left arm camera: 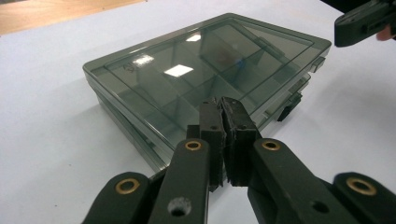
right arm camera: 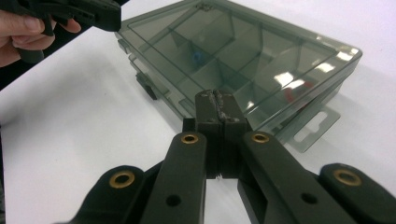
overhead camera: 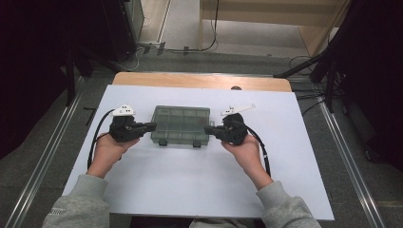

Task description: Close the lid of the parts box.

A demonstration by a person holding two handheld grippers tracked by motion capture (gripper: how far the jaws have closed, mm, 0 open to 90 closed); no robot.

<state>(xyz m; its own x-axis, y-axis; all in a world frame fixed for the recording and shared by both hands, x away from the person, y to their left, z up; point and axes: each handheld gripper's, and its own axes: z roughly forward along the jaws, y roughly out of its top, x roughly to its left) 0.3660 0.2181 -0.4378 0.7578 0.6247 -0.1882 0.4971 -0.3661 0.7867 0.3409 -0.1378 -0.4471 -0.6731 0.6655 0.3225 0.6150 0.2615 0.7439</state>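
A smoky translucent compartment box lies closed on the white table, its dark latches facing the person. My left gripper sits just off its left side, jaws pressed together with nothing between them. My right gripper sits at the box's right side, also shut and empty. In the left gripper view the box lies just beyond the closed jaws, and the right gripper shows at top right. In the right gripper view the box holds a small blue item and a red one.
The white table top extends toward the person; a wooden strip runs along its far edge. Cables and dark stands lie on the floor beyond. A hang tab sticks out from the box's far edge.
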